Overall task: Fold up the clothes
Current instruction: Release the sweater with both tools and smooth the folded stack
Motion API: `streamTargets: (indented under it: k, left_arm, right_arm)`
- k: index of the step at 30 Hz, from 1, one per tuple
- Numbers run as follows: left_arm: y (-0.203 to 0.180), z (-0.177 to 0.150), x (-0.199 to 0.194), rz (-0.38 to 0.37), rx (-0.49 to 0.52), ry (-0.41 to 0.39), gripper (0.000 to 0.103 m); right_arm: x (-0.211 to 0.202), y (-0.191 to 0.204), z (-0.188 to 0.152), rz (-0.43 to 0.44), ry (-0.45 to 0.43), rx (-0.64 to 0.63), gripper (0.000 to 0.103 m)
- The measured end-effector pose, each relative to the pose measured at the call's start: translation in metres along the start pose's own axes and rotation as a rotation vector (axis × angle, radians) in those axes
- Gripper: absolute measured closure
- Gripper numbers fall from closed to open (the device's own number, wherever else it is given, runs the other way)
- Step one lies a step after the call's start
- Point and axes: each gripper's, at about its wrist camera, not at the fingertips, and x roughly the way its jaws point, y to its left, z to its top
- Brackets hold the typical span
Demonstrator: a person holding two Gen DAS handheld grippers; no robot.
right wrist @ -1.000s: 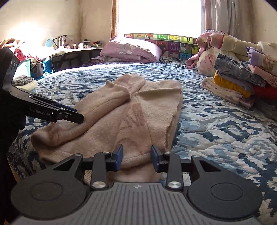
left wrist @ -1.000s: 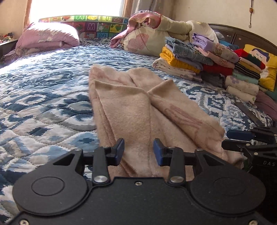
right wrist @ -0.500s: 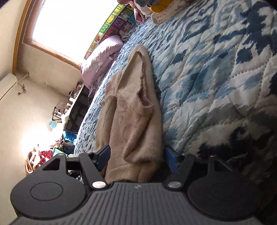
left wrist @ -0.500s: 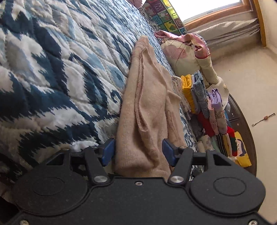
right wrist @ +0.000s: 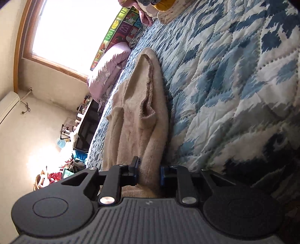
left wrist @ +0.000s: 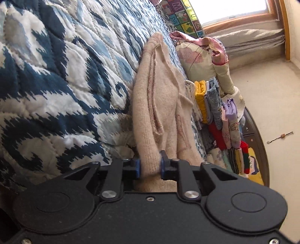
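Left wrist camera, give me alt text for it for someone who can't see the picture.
The left gripper is shut on the near end of a beige sweater lying on a blue and white patterned quilt. Beyond the sweater sit stacks of folded clothes, with a bright window further back.

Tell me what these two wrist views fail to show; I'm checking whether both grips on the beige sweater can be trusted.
- Left wrist view: the sweater hem behind the left gripper is hidden by the gripper body.
- Right wrist view: the hem past the right gripper is likewise covered.
- Neither view shows the other gripper, so the stretch of hem between them is unseen.
- Left wrist view: the folded clothes stack is partly hidden by the sweater.
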Motion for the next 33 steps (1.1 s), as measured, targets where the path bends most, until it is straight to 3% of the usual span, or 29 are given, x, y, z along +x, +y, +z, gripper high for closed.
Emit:
streamTargets:
  k: [2,5,6,7,8,10,15,19,23,25,30,33]
  left_arm:
    - [0.005,0.0,-0.003,-0.011,-0.028,0.003,0.084]
    - [0.006,0.004,-0.004,0.026,0.004,0.026,0.068]
    - [0.002,0.007,-0.009,0.029,0.025,0.019,0.06]
    - [-0.005,0.006,-0.014,0.046,0.097,0.007,0.044]
    - [-0.016,0.0,-0.019,0.077,0.222,-0.011,0.04]
    - [-0.036,-0.01,-0.028,0.138,0.47,-0.047,0.039]
    - [-0.081,-0.039,-0.049,0.29,1.091,-0.126,0.035]
    - [-0.071,-0.076,-0.034,0.404,1.561,-0.098,0.034]
    - [-0.049,-0.089,-0.016,0.467,1.824,-0.066,0.033]
    - [-0.038,-0.096,-0.006,0.499,1.956,-0.048,0.033]
    - [-0.018,-0.103,0.002,0.508,2.178,-0.124,0.033]
    - [-0.018,-0.097,0.011,0.483,2.23,-0.168,0.035]
  right_arm:
    - [-0.007,0.009,0.002,0.001,-0.007,-0.034,0.082]
    - [0.002,0.004,0.003,-0.083,0.035,-0.071,0.075]
    - [0.001,0.004,0.004,-0.073,0.032,-0.07,0.074]
    - [-0.003,0.009,0.005,-0.077,0.031,-0.085,0.069]
    - [-0.01,0.018,0.005,-0.087,0.019,-0.141,0.062]
    - [-0.028,0.04,0.005,-0.123,-0.027,-0.31,0.052]
    - [-0.057,0.089,-0.009,-0.257,-0.095,-0.89,0.051]
    - [-0.051,0.097,-0.043,-0.4,0.005,-1.363,0.044]
    - [-0.043,0.089,-0.087,-0.498,0.127,-1.712,0.042]
    - [-0.036,0.08,-0.096,-0.529,0.147,-1.79,0.042]
    - [-0.031,0.077,-0.103,-0.488,0.026,-1.898,0.043]
    - [-0.028,0.071,-0.104,-0.451,-0.036,-2.013,0.042]
